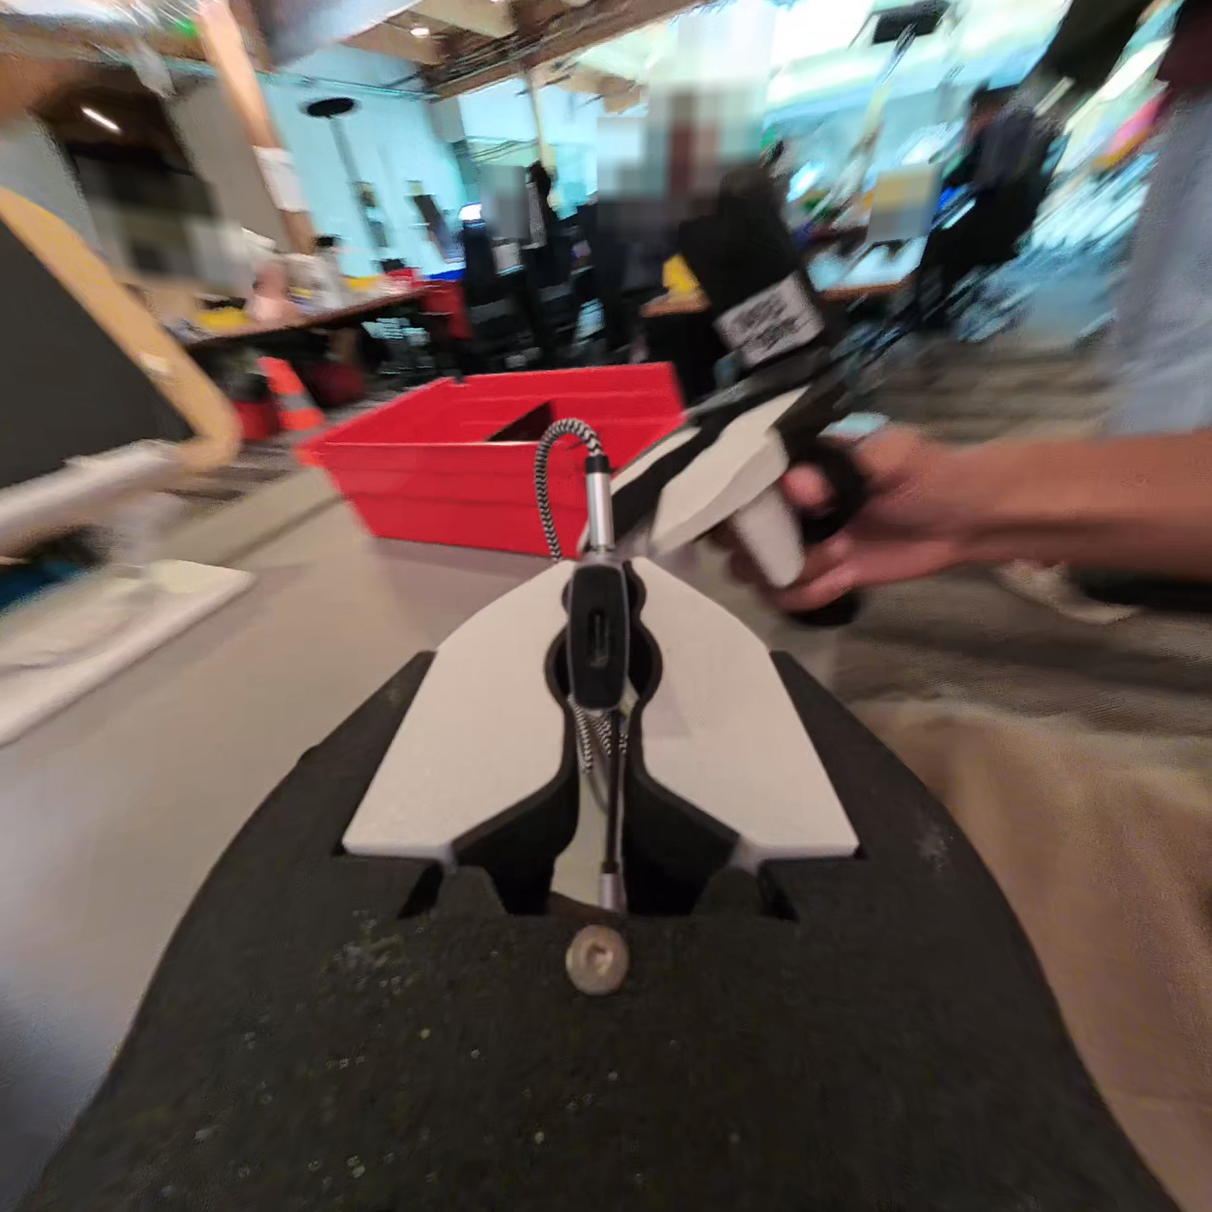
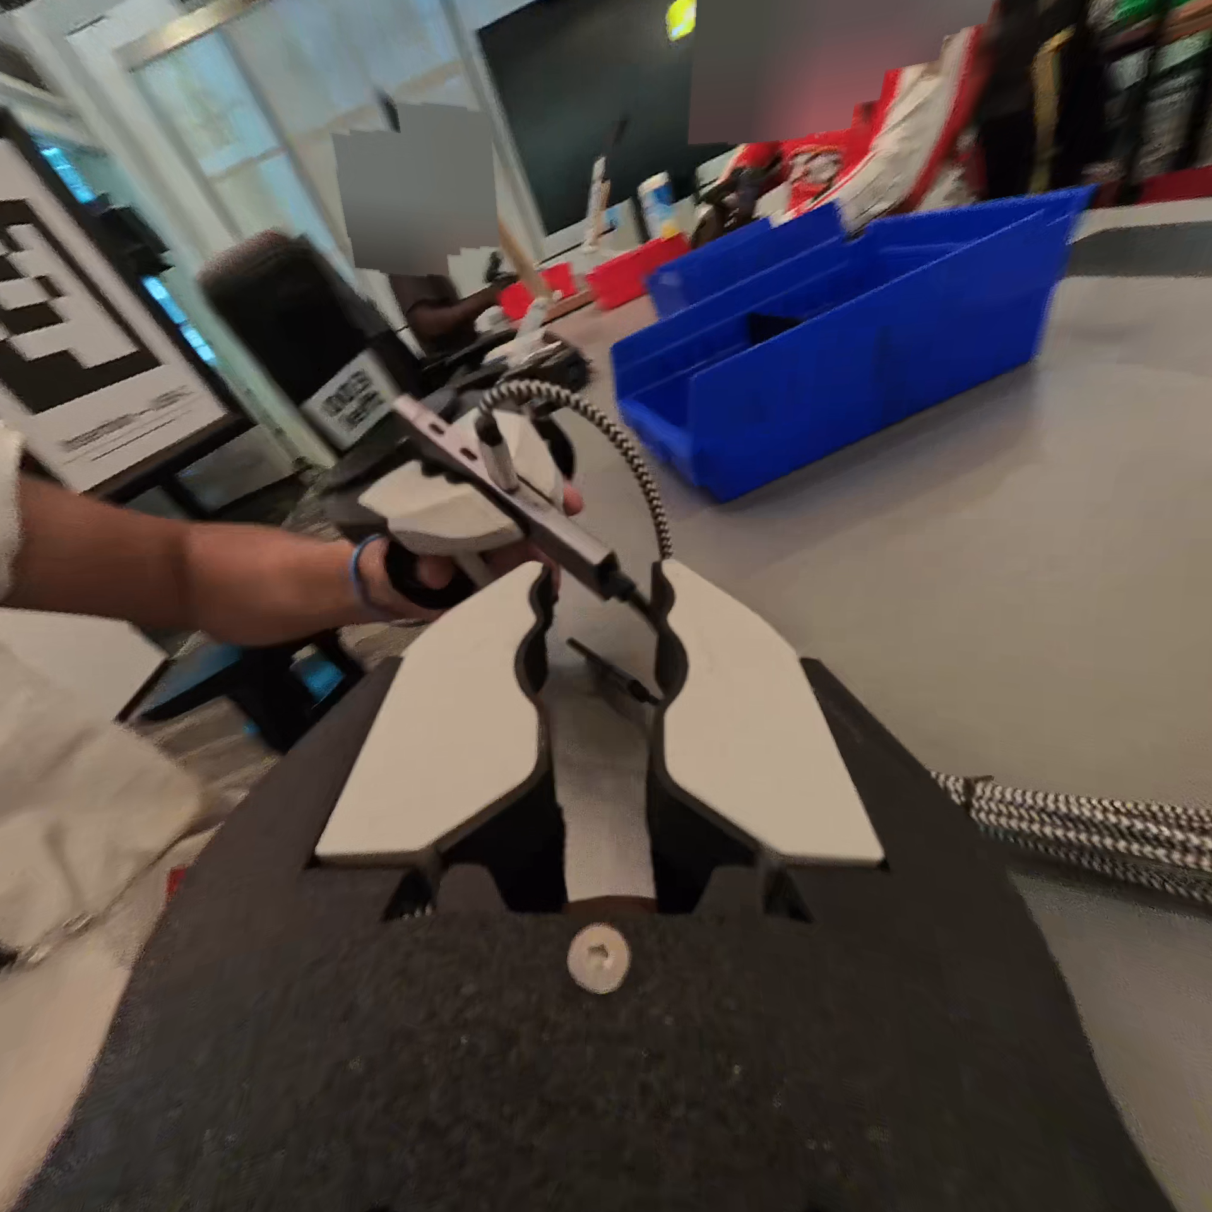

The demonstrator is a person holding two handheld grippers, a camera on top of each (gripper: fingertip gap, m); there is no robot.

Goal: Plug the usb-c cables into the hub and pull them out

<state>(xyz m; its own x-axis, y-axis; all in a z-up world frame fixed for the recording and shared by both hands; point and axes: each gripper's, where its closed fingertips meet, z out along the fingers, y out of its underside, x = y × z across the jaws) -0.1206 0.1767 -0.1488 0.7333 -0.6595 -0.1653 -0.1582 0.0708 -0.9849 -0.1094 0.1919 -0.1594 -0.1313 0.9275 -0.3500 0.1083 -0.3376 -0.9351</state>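
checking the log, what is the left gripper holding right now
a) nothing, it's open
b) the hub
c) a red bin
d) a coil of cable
b: in the left wrist view the left gripper is shut on the hub, with a braided cable plugged into it; the red bin sits apart on the table behind.

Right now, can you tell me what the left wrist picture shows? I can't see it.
The left tool is shut on a dark hub, with a braided cable plugged into its top. Behind it, a hand holds the right tool near a red bin.
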